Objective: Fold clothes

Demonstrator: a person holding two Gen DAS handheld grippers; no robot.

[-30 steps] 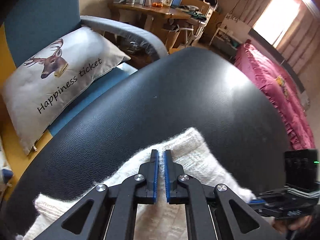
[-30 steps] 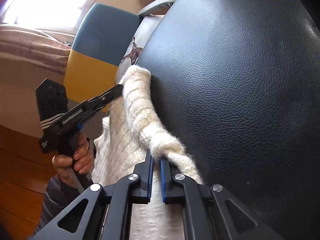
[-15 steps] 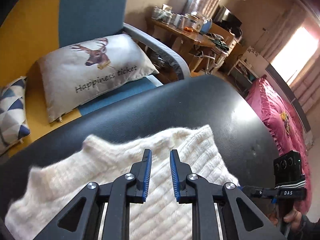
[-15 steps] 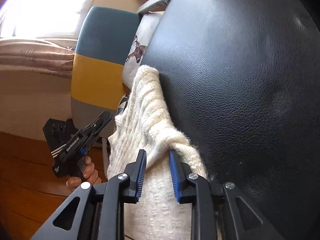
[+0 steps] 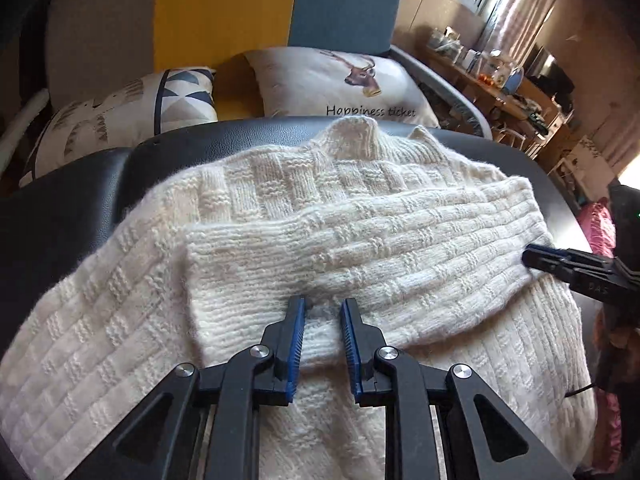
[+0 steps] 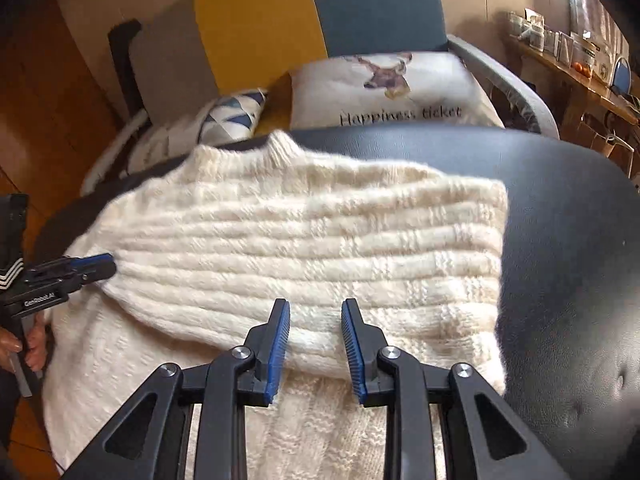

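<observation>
Left gripper (image 5: 322,308): jaws a little apart, blue pads showing, tips poised over the lower edge of the folded sleeve; the pads do not press on the knit and hold nothing.
Right gripper (image 6: 314,310): jaws likewise parted a little, tips over the lower edge of the same sleeve, nothing gripped.
Sleeve (image 5: 360,256): cream knit, folded crosswise over the sweater's body; its edge lies just ahead of and between both grippers' fingertips.
Sweater (image 5: 120,300): cream, chunky block-pattern knit, spread flat on the black seat with the collar at the far edge, away from the grippers.
Black seat (image 6: 568,240): glossy black leather surface under the sweater, bare to the sweater's right in the right wrist view.
Deer pillow (image 5: 348,84): white, printed with a deer head and "Happiness ticket", just beyond the sweater's collar.
Patterned pillow (image 5: 132,116): blue and white triangles, beyond the sweater, left of the deer pillow.
Sofa (image 6: 280,20): yellow and blue back, behind both pillows.
</observation>
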